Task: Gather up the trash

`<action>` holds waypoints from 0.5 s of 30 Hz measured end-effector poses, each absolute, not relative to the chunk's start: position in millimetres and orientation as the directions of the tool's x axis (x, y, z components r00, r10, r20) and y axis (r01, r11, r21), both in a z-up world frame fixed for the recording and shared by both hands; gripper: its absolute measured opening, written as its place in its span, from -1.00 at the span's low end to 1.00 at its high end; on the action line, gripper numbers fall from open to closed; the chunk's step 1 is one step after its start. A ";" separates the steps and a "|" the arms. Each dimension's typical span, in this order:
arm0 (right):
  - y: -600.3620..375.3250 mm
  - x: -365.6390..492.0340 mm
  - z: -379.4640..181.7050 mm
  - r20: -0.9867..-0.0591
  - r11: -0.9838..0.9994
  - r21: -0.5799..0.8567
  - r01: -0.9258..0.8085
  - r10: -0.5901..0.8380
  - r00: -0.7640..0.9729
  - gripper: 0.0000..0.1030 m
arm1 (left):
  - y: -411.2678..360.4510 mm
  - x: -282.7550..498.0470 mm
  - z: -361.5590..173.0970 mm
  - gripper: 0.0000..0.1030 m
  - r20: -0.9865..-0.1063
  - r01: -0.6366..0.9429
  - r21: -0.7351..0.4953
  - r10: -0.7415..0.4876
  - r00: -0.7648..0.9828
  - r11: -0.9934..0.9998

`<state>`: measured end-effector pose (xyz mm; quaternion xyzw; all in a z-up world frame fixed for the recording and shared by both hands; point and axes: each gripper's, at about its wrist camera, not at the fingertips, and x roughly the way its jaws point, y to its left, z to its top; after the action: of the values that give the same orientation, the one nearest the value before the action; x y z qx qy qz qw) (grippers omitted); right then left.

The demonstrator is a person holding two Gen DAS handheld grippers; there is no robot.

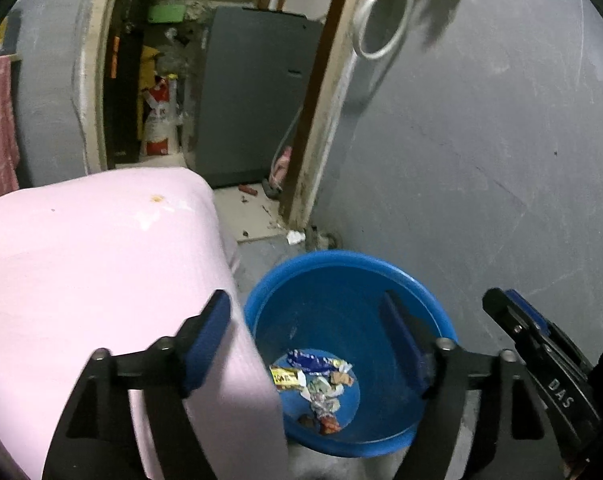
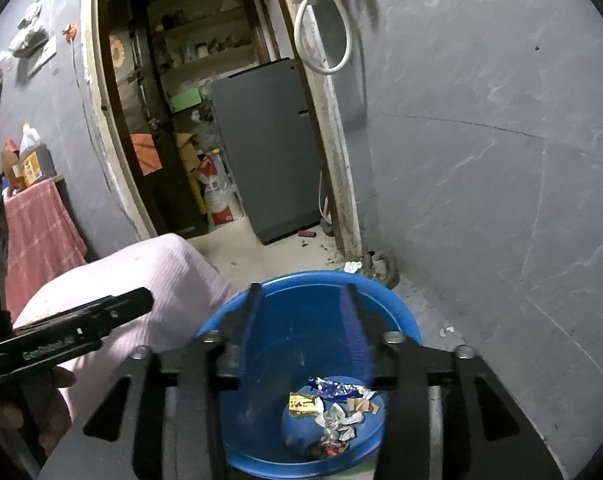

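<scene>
Blue bucket [image 2: 261, 360] on the floor already holds the wrappers [image 2: 333, 412]. Both tongs, left [image 1: 307, 340] wide and right [image 2: 301, 328] half open, hang empty above it; check nothing sticks before leaving.

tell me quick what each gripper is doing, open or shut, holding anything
left gripper: open, nothing between its jaws.
right gripper: open, nothing held, above the blue tub of wrappers.

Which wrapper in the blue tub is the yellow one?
The flat yellow wrapper at the pile's left edge, beside the dark blue wrapper; the rest are white, brown or red.
</scene>
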<state>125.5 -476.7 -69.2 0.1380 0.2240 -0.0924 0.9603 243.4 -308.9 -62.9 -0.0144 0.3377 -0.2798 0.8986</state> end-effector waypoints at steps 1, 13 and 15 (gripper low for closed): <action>-475.5 124.5 -67.2 -0.449 0.944 0.225 0.240 -0.118 0.886 0.08 | -304.4 242.5 -60.7 0.64 -0.588 0.486 -0.212 -0.508 0.629 0.848; -465.8 109.2 -39.3 -0.375 0.936 0.219 0.276 -0.181 0.909 1.00 | -267.3 224.0 -26.7 0.93 -0.472 0.458 -0.203 -0.496 0.728 0.865; -462.1 106.5 -35.8 -0.367 0.937 0.213 0.277 -0.186 0.911 1.00 | -260.9 219.1 -22.7 0.93 -0.459 0.459 -0.191 -0.493 0.739 0.867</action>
<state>106.5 -462.1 -35.8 0.1314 0.1734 -0.1195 0.9687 219.1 -260.9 -22.7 -0.0325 0.2553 -0.2554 0.9320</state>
